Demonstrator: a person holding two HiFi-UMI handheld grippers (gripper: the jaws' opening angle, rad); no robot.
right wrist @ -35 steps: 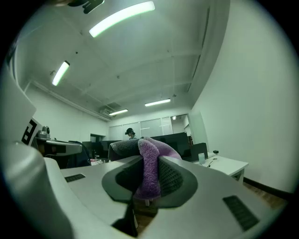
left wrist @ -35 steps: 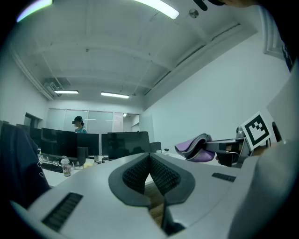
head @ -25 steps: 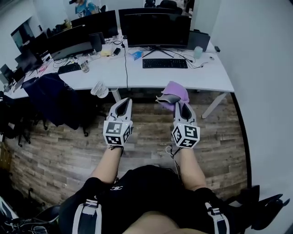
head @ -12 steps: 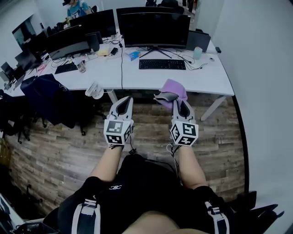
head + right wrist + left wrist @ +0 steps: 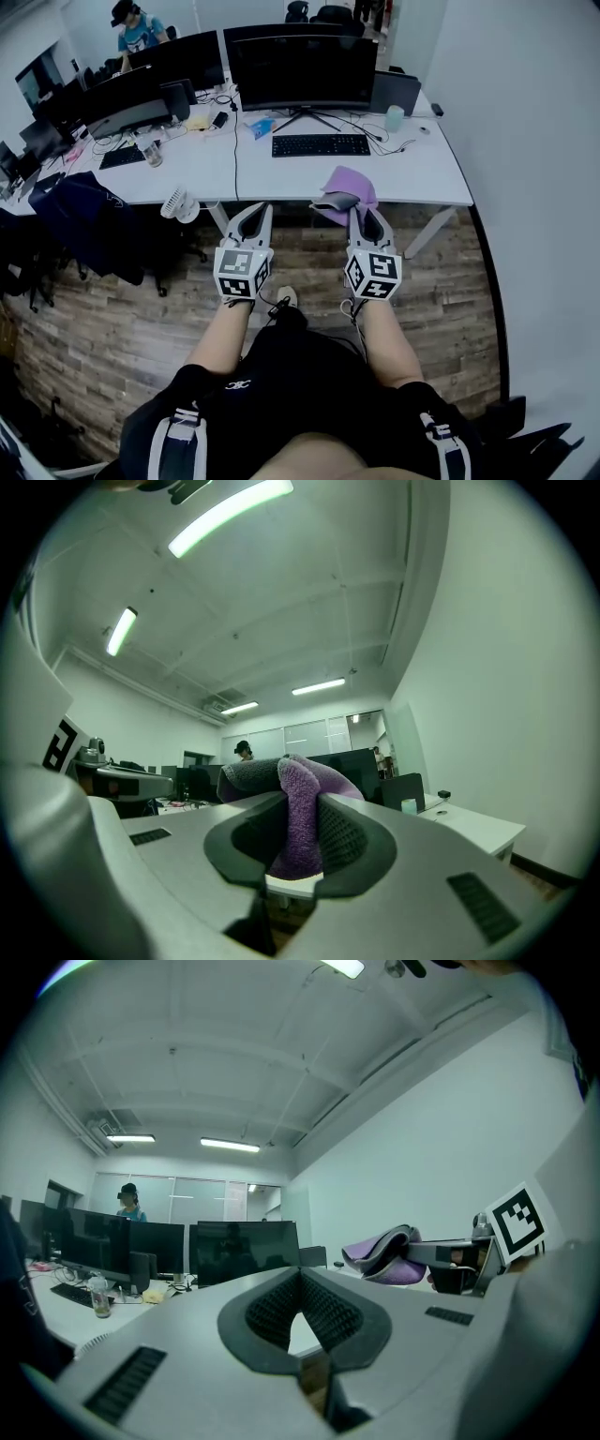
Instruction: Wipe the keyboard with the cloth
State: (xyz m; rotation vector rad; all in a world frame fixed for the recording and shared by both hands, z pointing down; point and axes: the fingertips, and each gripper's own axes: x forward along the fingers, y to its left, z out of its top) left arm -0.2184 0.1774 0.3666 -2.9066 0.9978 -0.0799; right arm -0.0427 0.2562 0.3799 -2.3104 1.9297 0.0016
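The view closes in on the long white desk [image 5: 422, 178]: its front edge now sits lower in the head view, just ahead of the left gripper [image 5: 251, 217] and the right gripper [image 5: 367, 217]. The folded purple fleece cloth [image 5: 349, 183] now shows mostly against the desk top rather than the wooden floor [image 5: 112, 328]. The flat black keyboard [image 5: 321, 144] lies nearer. A pale shoe tip [image 5: 286, 296] appears below the grippers.

That cloth [image 5: 298, 808] is fuzzy purple pile (greyer on one fold), pinched between the right gripper's [image 5: 298, 841] matt grey plastic, ribbed pads [image 5: 345, 836]. At 12 o'clock: smooth white desk [image 5: 422, 173], matt black keyboard [image 5: 321, 144]. Underfoot, the floor [image 5: 112, 319] is rough-looking wood plank.
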